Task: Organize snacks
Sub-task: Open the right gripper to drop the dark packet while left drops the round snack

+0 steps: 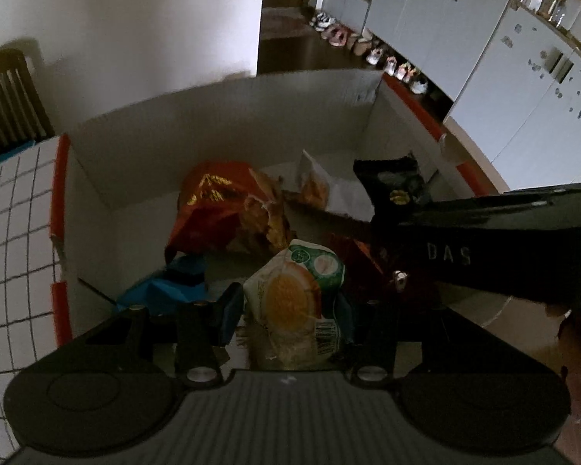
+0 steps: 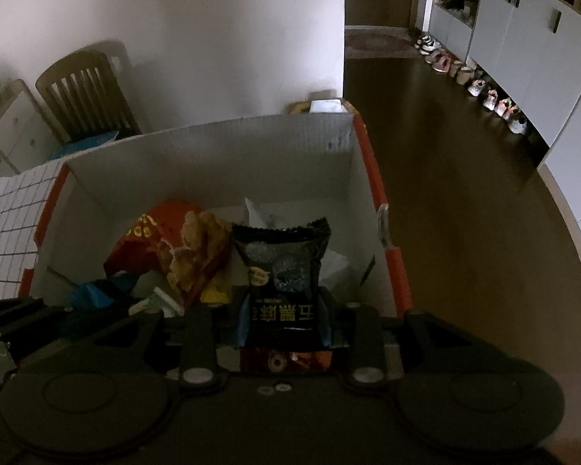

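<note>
A white cardboard box (image 1: 220,124) with red edges holds several snack packs, also in the right wrist view (image 2: 213,162). My left gripper (image 1: 290,310) is shut on a yellow-green snack packet (image 1: 294,302) over the box's near side. My right gripper (image 2: 282,321) is shut on a black snack packet (image 2: 282,271) and holds it upright over the box; it enters the left wrist view from the right with that black packet (image 1: 391,186). Inside lie a red chip bag (image 1: 209,205), a blue packet (image 1: 166,286) and a white packet (image 1: 329,186).
A white checked tablecloth (image 1: 11,232) lies left of the box. A wooden chair (image 2: 85,89) stands by the wall behind. White cabinets (image 1: 484,50) and a row of shoes (image 1: 368,46) line the dark floor to the right.
</note>
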Available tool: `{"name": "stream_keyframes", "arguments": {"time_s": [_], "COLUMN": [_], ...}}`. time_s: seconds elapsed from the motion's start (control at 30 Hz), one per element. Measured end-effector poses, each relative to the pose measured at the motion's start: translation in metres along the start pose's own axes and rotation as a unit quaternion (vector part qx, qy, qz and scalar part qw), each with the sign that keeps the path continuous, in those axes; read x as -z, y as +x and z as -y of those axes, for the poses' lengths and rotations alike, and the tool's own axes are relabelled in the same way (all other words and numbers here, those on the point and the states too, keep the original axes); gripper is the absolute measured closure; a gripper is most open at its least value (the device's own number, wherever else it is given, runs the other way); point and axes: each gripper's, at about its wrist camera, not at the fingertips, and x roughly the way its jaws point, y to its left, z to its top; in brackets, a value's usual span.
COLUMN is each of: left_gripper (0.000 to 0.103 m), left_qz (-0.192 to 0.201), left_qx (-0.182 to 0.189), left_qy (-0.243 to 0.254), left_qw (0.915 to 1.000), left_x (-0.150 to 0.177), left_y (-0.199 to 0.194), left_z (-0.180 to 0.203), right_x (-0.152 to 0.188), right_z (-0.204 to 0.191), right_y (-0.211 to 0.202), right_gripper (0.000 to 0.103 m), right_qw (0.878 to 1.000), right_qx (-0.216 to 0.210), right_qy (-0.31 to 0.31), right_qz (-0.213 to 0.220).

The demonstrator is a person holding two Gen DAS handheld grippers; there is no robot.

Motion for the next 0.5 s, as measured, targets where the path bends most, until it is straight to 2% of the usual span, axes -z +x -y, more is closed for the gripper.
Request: {"name": "stream_keyframes", "arguments": {"time_s": [0.33, 0.5], "left_gripper": [0.052, 0.046], "left_qz": [-0.029, -0.028], "left_qx": [-0.003, 0.007], "left_qy": [-0.02, -0.033], "left_qw": [0.9994, 0.9991], "left_x": [0.001, 0.0], "left_y": [0.016, 0.013], "left_z": [-0.005, -0.005], "right_x": [0.005, 0.006], "right_z": [0.001, 0.002], "right_y": [0.011, 0.009], "right_gripper": [0.07, 0.069], "right_qw": [1.0, 1.0], "right_qx": [-0.006, -0.013], "right_qy": [-0.004, -0.002], "right_qz": [-0.017, -0.019]}}
